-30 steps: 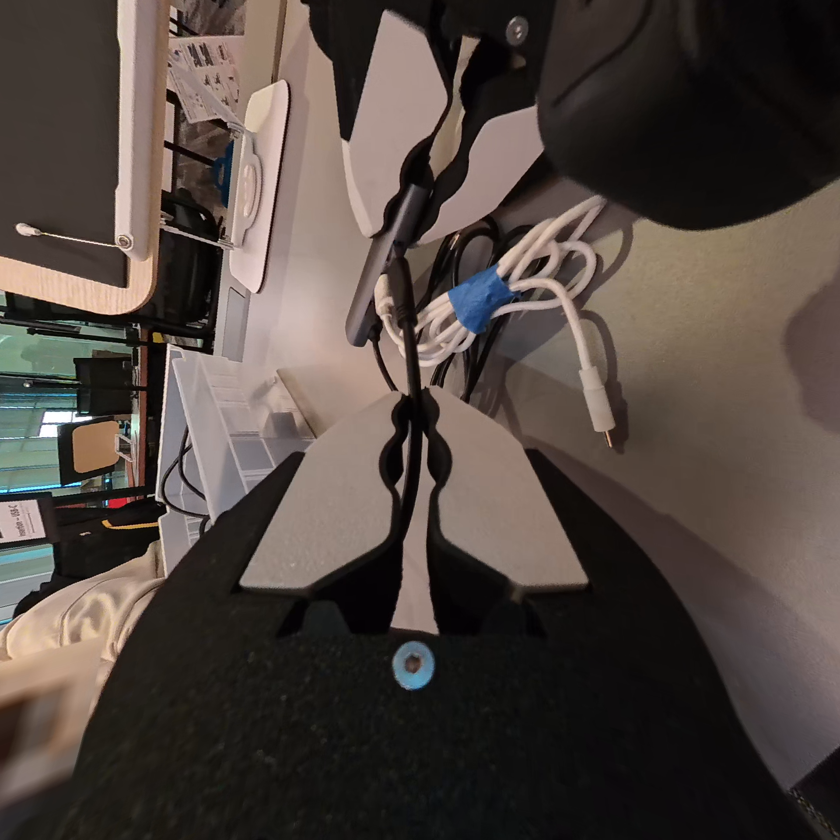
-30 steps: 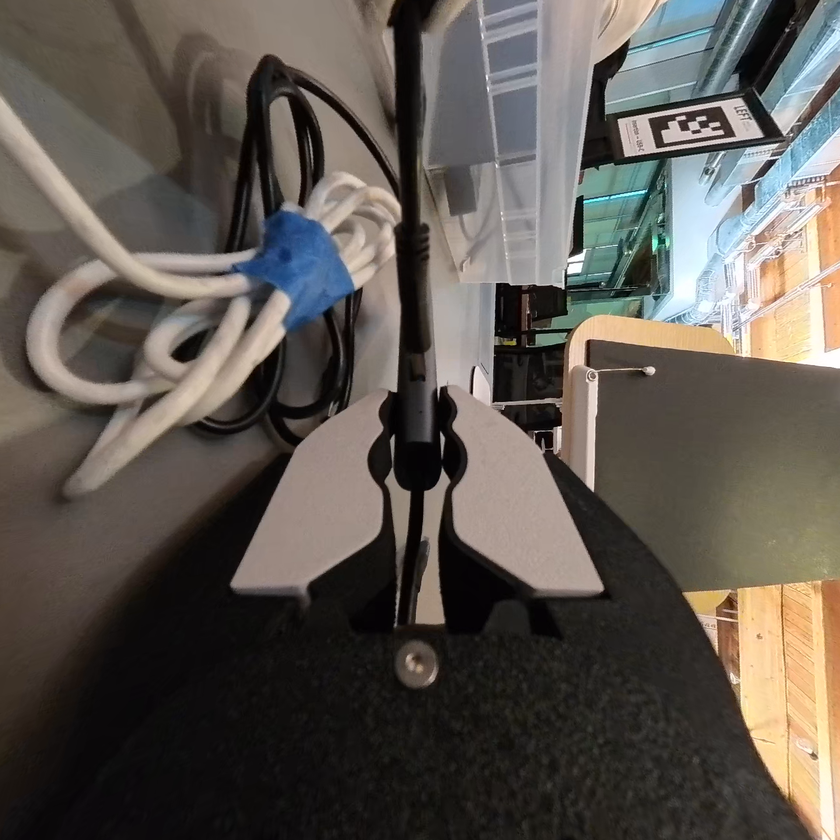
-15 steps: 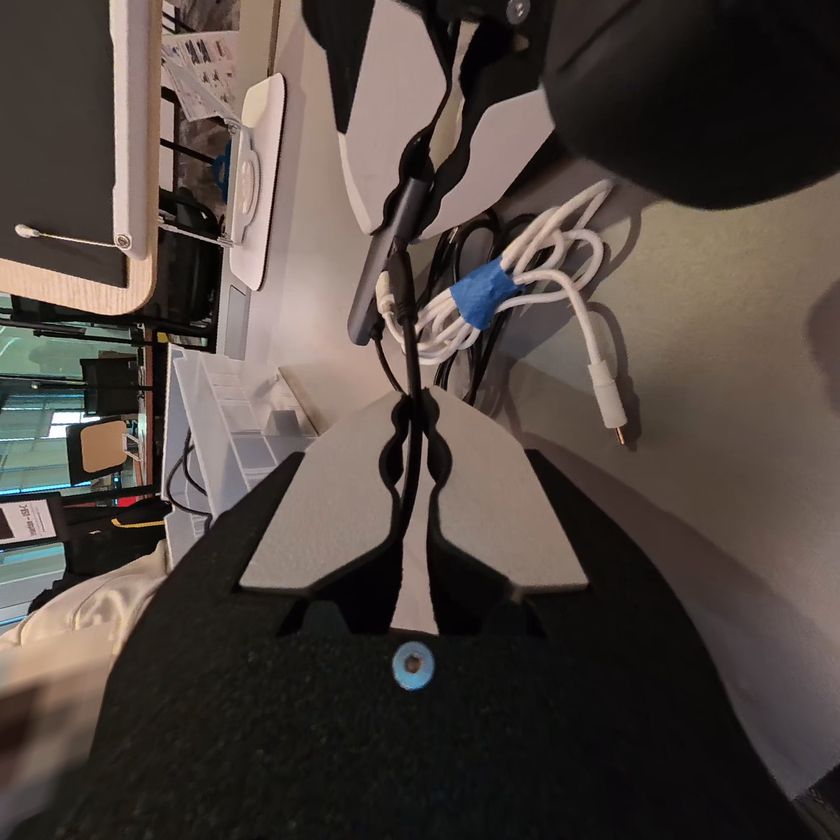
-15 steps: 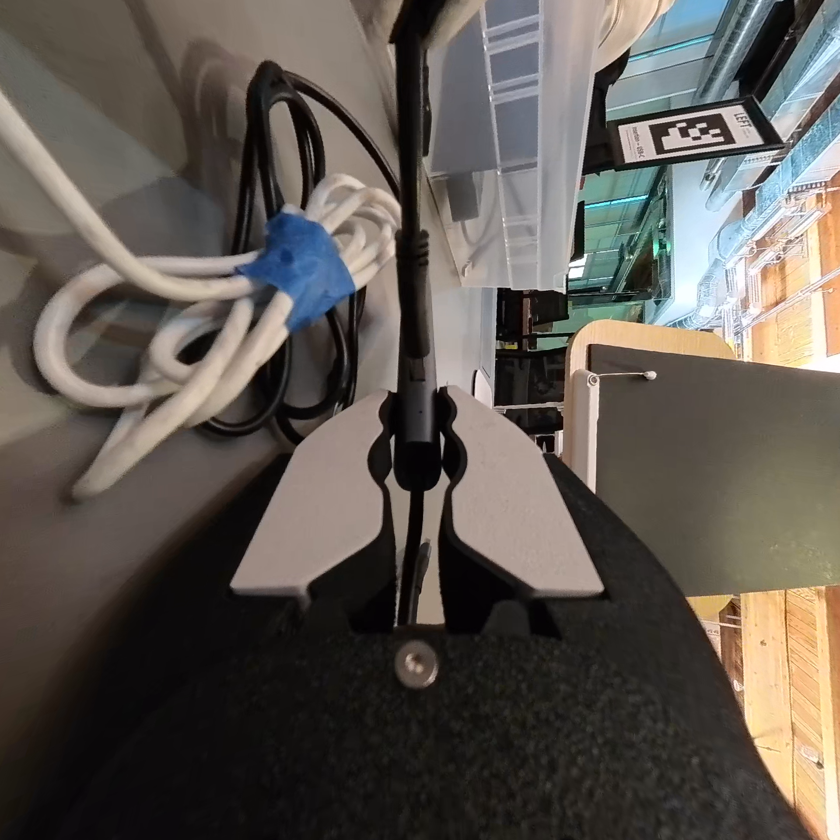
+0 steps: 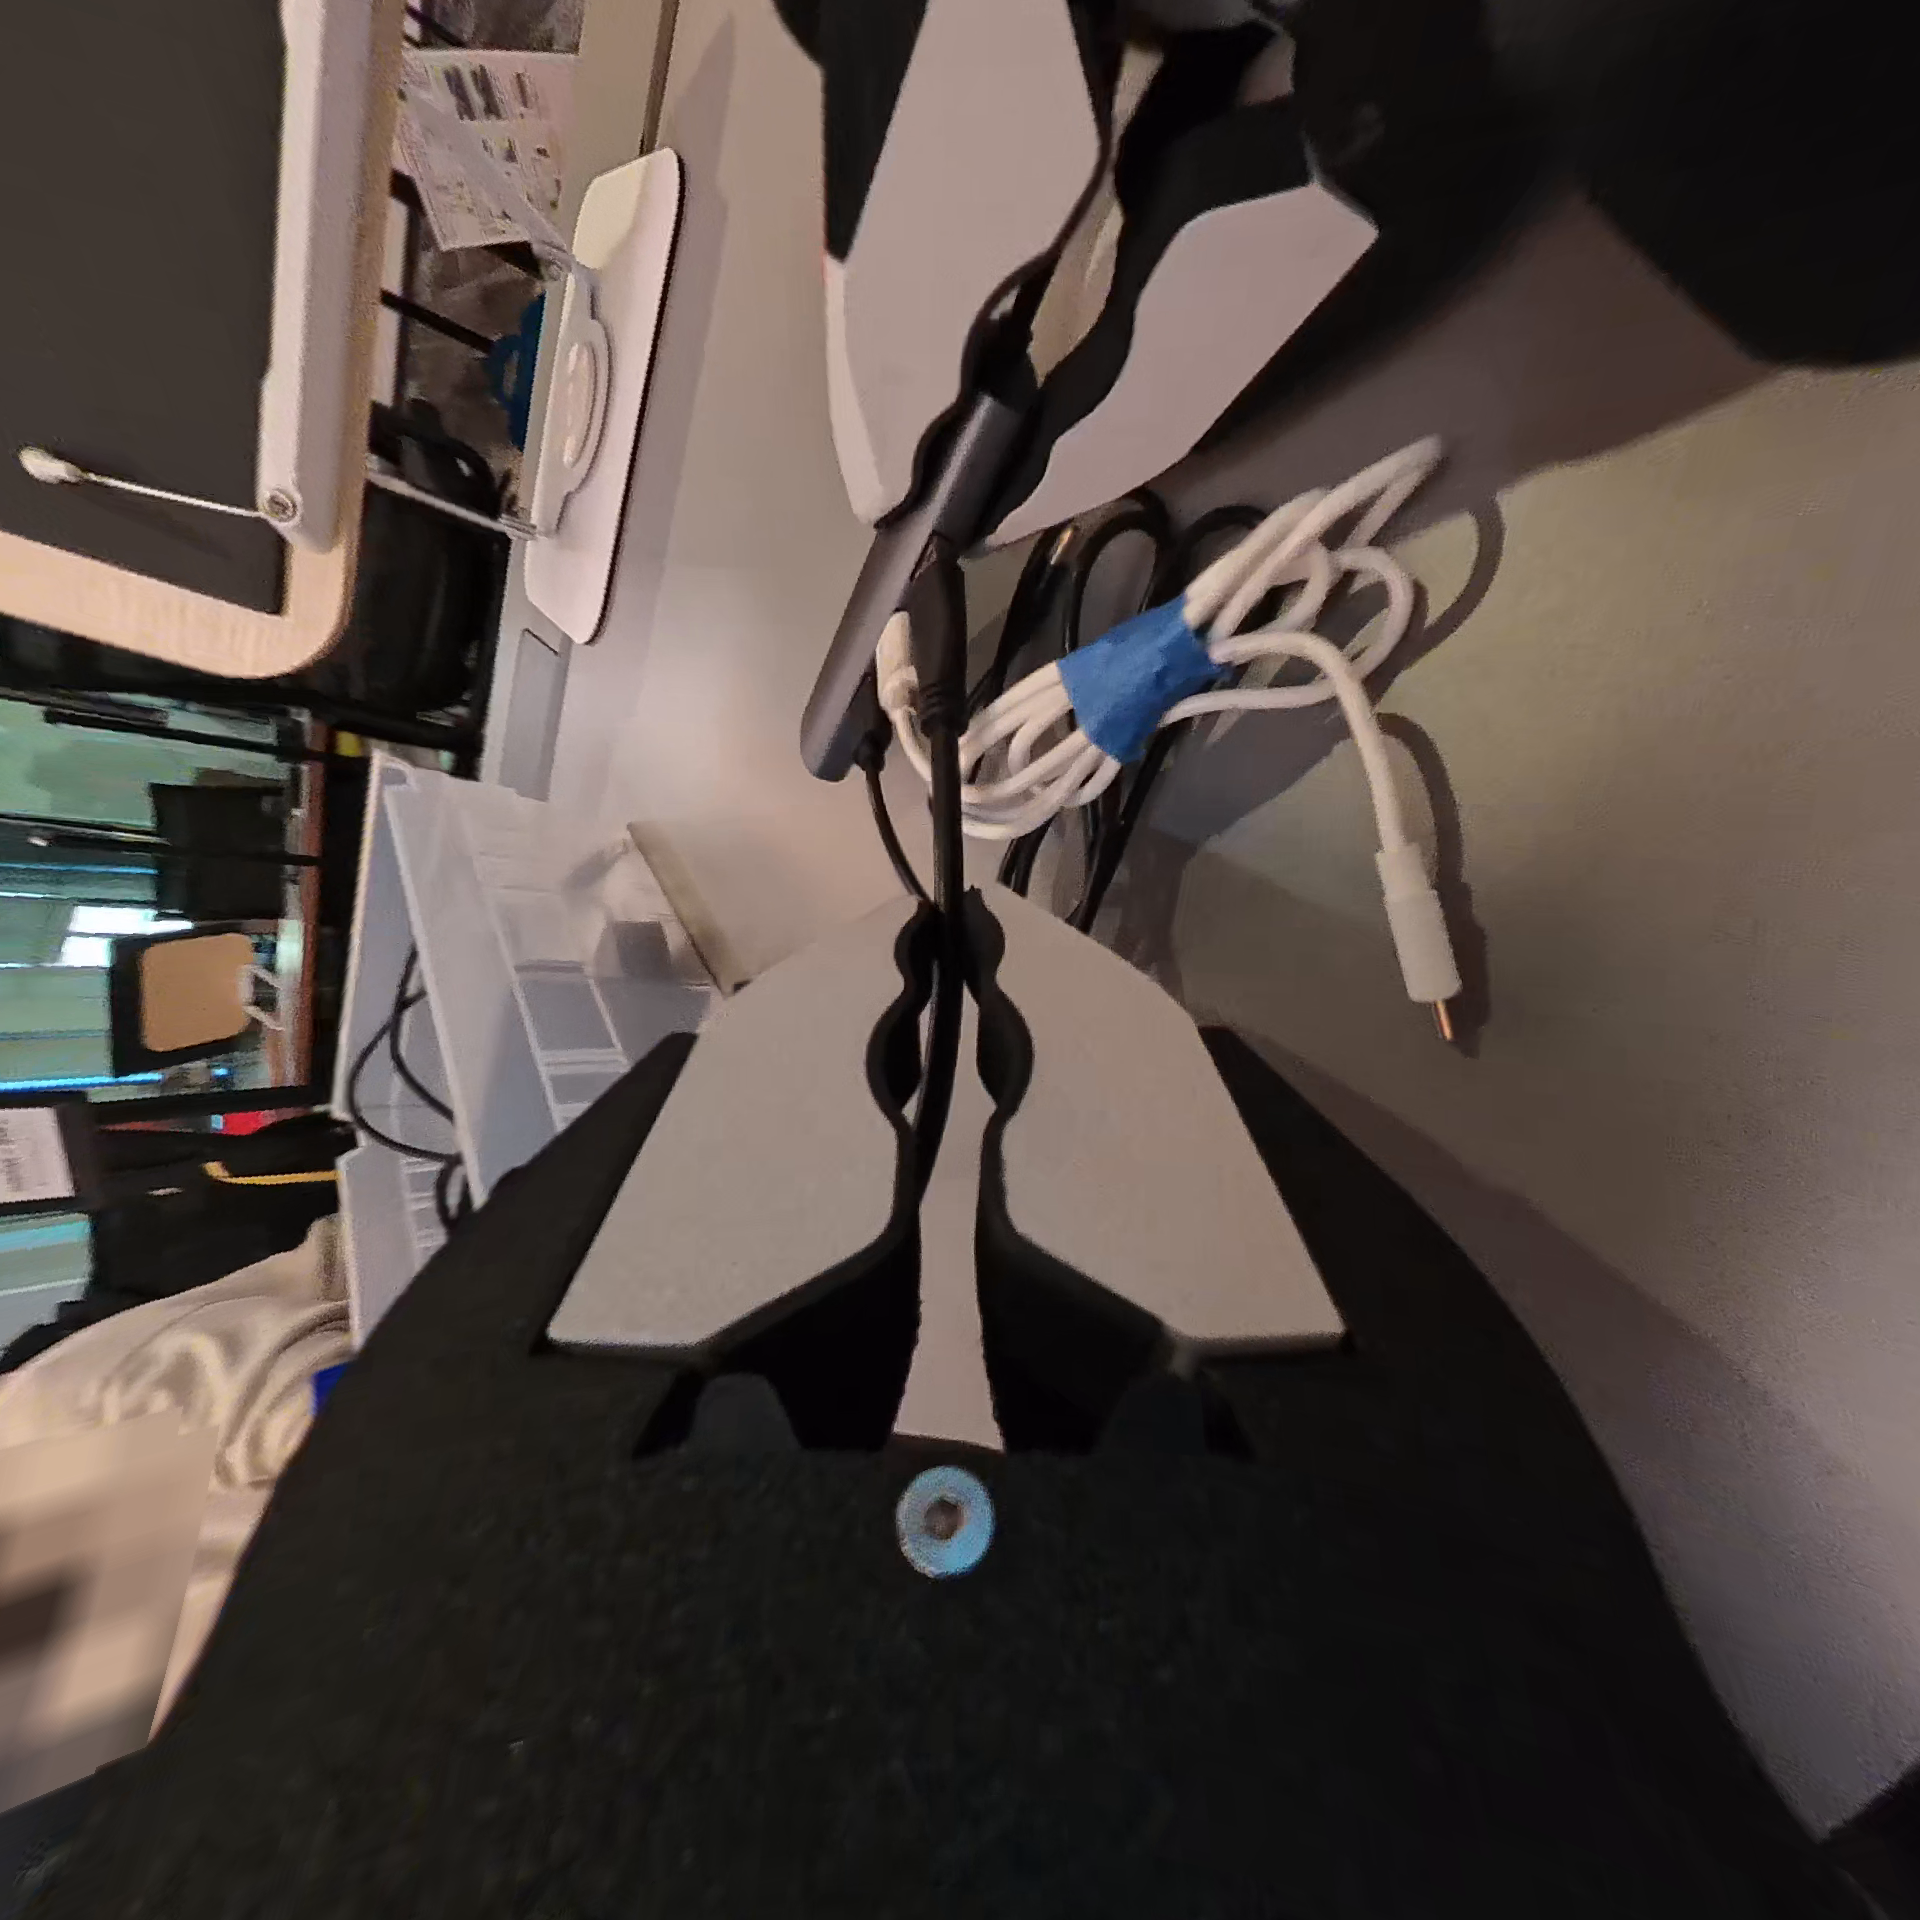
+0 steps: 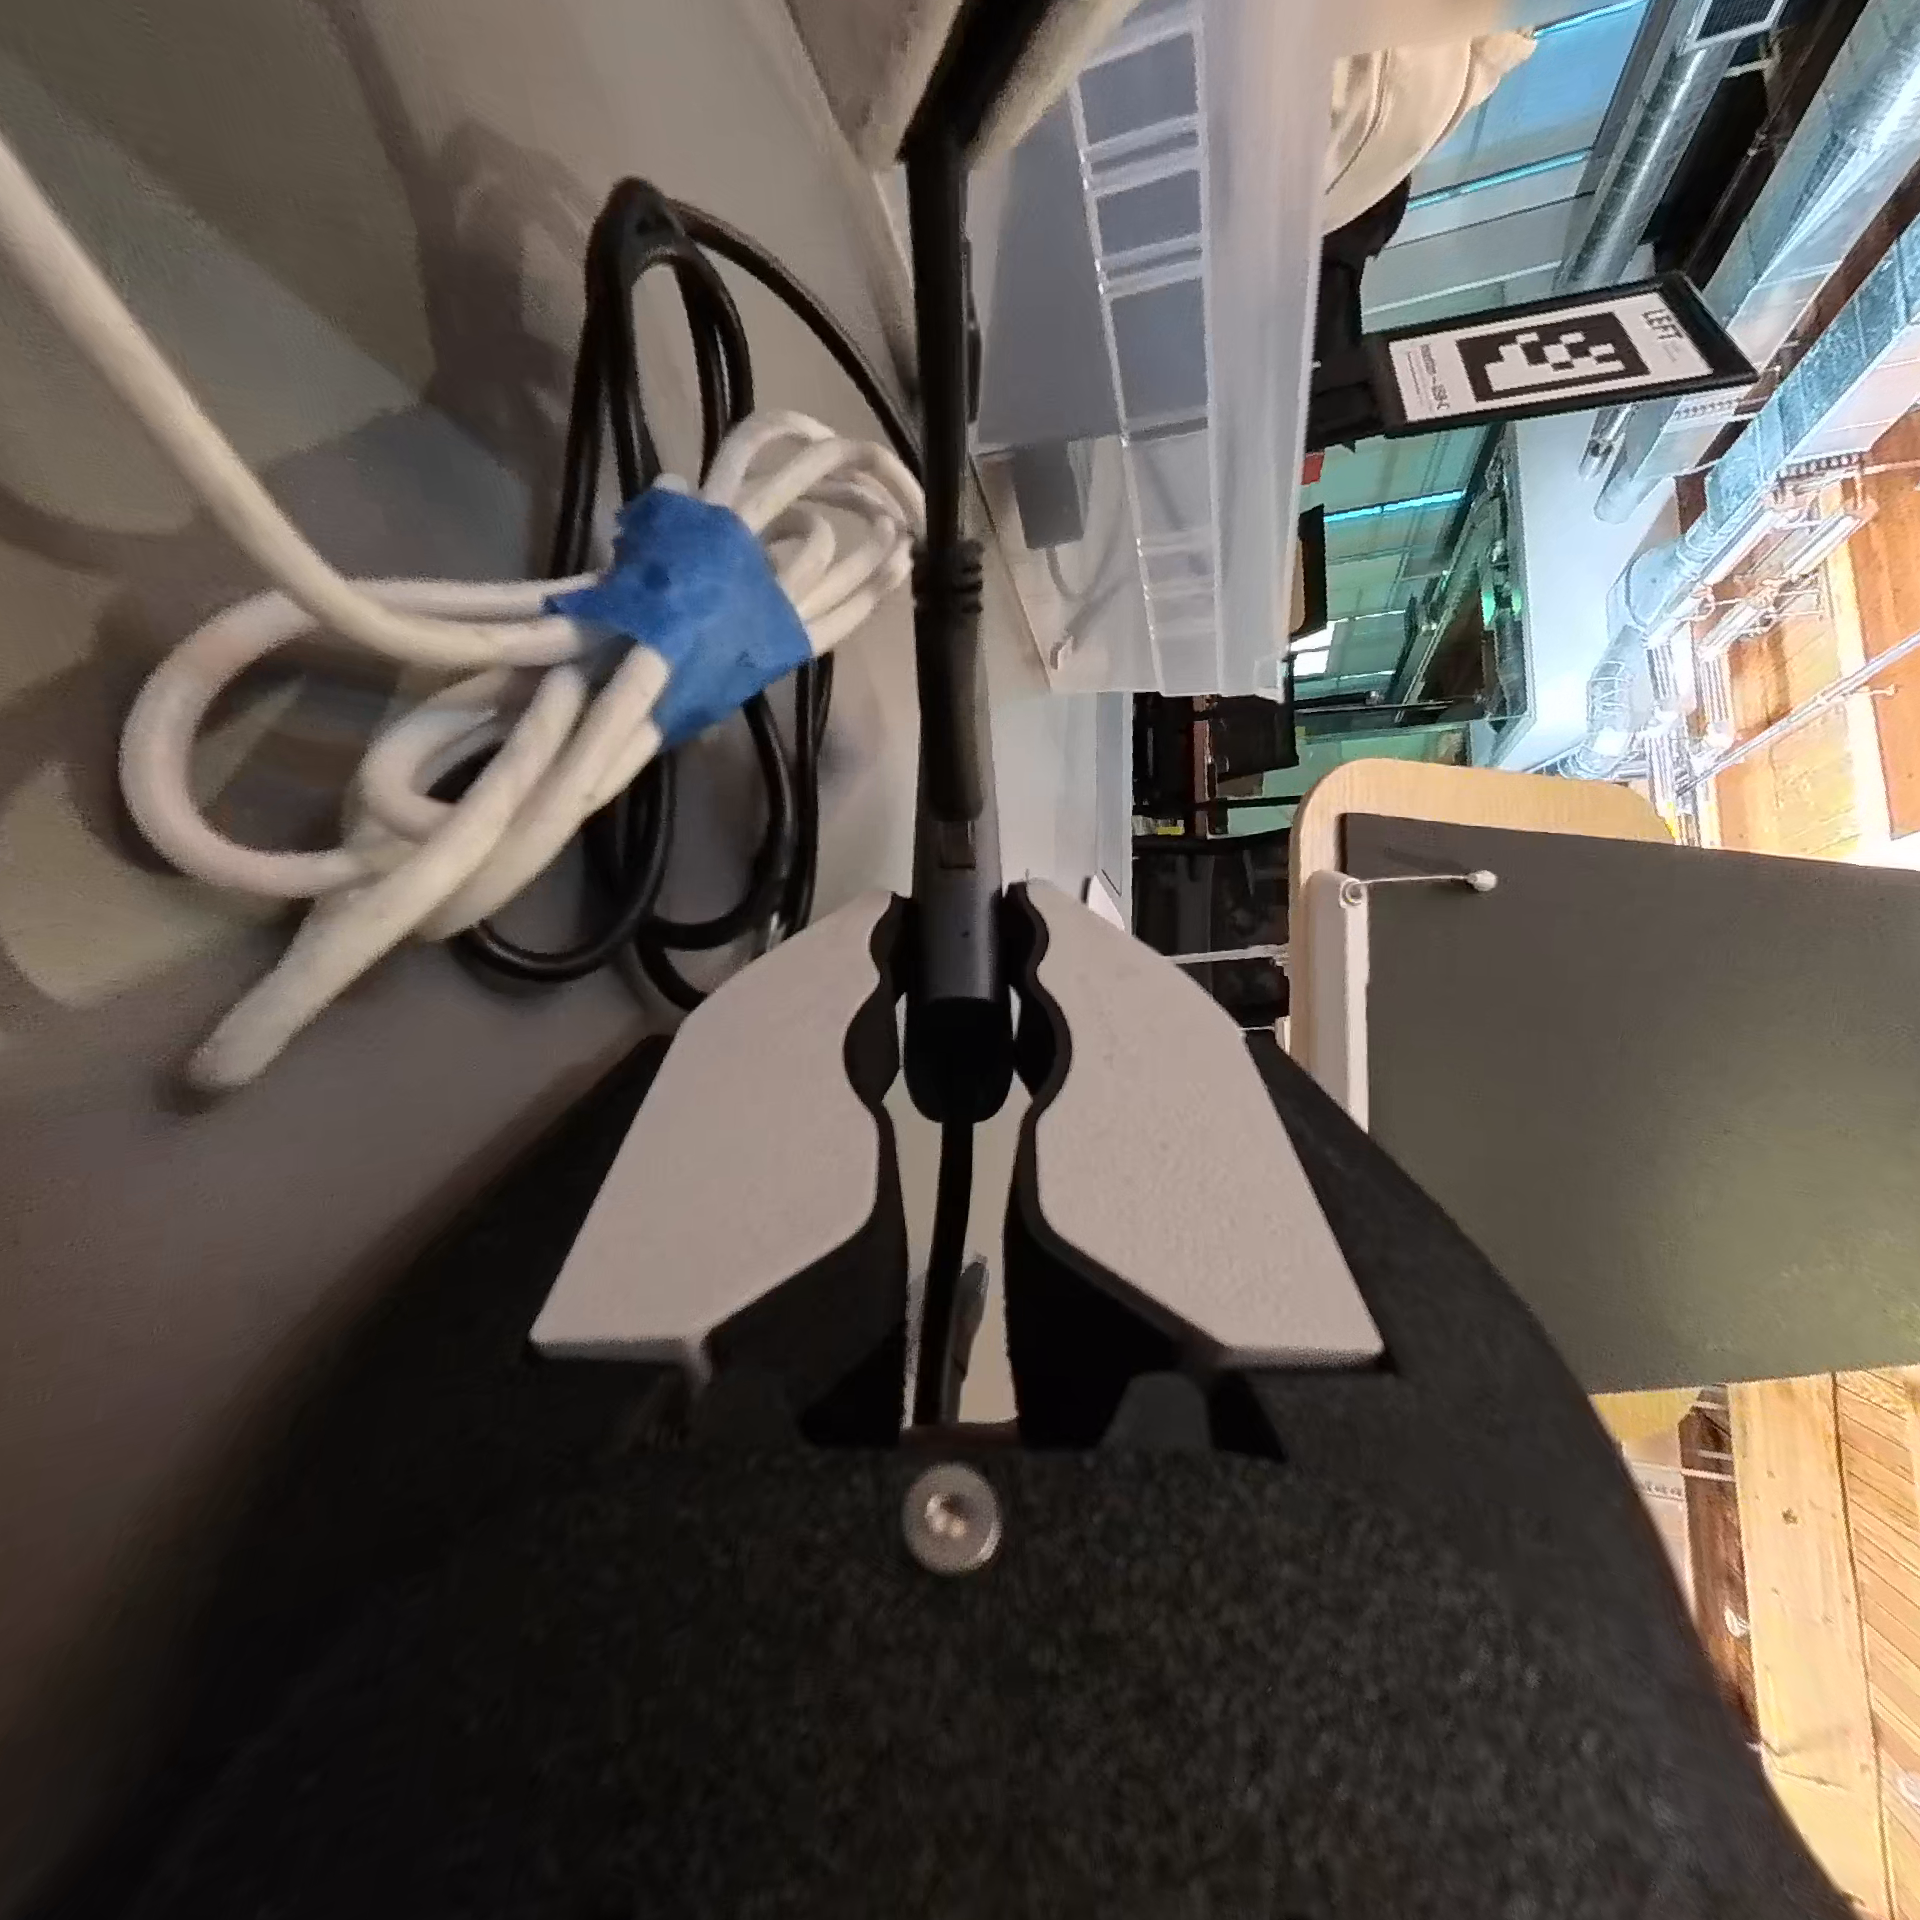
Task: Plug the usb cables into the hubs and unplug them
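Note:
My left gripper [image 5: 945, 925] is shut on a black USB cable [image 5: 943, 821]. The cable runs forward to a black plug [image 5: 935, 634] that sits in the grey hub [image 5: 904, 592]. My right gripper [image 6: 954, 914] is shut on that grey hub [image 6: 956, 956]; it shows in the left wrist view [image 5: 940, 488] across from mine, its pads on the hub. In the right wrist view the black plug [image 6: 948, 727] sticks out of the hub and its cable [image 6: 940, 312] leads up to the left gripper at the top edge. Both grippers hold the hub and cable above the grey table [image 5: 1662, 831].
A white cable coil bound with blue tape [image 5: 1138, 675] lies on the table with black cable loops [image 6: 644, 520] beneath; its white plug [image 5: 1418, 925] points toward me. A clear compartment box [image 5: 499, 935] stands left. A white pad [image 5: 608, 395] and a dark board [image 6: 1662, 1091] lie beyond.
Both grippers keep their grasps. The hub and the right gripper have drifted slightly in the left view; in the right view more of the grey hub shows beyond the fingertips, with the plug still attached.

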Available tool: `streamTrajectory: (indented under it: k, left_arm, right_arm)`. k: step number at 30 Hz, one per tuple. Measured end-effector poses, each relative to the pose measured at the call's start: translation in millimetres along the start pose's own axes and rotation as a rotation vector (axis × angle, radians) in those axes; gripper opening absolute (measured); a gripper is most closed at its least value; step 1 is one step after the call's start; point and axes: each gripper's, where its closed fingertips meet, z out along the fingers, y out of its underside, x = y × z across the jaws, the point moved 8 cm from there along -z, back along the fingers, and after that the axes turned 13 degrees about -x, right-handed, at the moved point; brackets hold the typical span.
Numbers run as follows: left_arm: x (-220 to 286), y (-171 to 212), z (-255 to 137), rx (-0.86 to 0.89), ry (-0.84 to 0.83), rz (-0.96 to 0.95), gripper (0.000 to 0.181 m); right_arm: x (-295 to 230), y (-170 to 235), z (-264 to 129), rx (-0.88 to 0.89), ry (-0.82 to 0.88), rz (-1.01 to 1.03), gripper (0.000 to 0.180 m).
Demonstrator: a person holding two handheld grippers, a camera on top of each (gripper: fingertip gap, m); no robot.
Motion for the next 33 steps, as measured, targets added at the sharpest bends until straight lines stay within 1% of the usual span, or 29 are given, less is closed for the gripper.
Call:
streamTrajectory:
  k: [3, 7, 8, 11, 13, 15, 17, 21, 22, 27, 31, 33]
  left_arm:
    - [2, -2, 0, -0.009, -0.021, 0.015, 0.004]
    - [-5, 1, -1, 0.024, -0.001, -0.063, 0.004]
    - [-5, 3, 0, 0.033, 0.03, -0.097, 0.005]
    - [1, 11, 10, 0.045, 0.23, -0.232, 0.005]
    - [2, 13, 13, 0.084, 0.32, -0.326, 0.005]
    - [1, 9, 13, 0.127, 0.409, -0.399, 0.011]
    - [1, 6, 15, 0.132, 0.478, -0.456, 0.016]
    - [2, 4, 16, 0.104, 0.483, -0.47, 0.012]
    - [1, 3, 16, 0.094, 0.49, -0.475, 0.005]
    - [-1, 2, 16, 0.08, 0.53, -0.541, 0.004]
    - [-2, -2, 16, 0.063, 0.495, -0.466, 0.004]
    - [-2, -3, 16, 0.07, 0.507, -0.461, 0.003]
  right_arm:
    - [-1, 1, 0, 0.0, 0.005, 0.003, 0.017]
    - [-3, 0, -1, 0.026, -0.013, -0.009, 0.017]
    - [-4, 0, -1, 0.039, -0.011, -0.02, 0.017]
    - [-1, 0, -3, 0.067, 0.006, -0.009, 0.018]
    - [-2, -1, -6, 0.083, 0.031, -0.045, 0.017]
    - [-4, -6, -10, 0.114, 0.043, -0.061, 0.017]
    - [-5, -11, -14, 0.13, 0.065, -0.073, 0.017]
    - [-5, -10, -14, 0.132, 0.072, -0.083, 0.018]
    - [-5, -11, -15, 0.134, 0.074, -0.079, 0.017]
    - [-7, -11, -16, 0.121, 0.082, -0.105, 0.017]
    - [-9, -10, -15, 0.119, 0.092, -0.128, 0.017]
    - [-10, -10, -16, 0.132, 0.086, -0.13, 0.017]
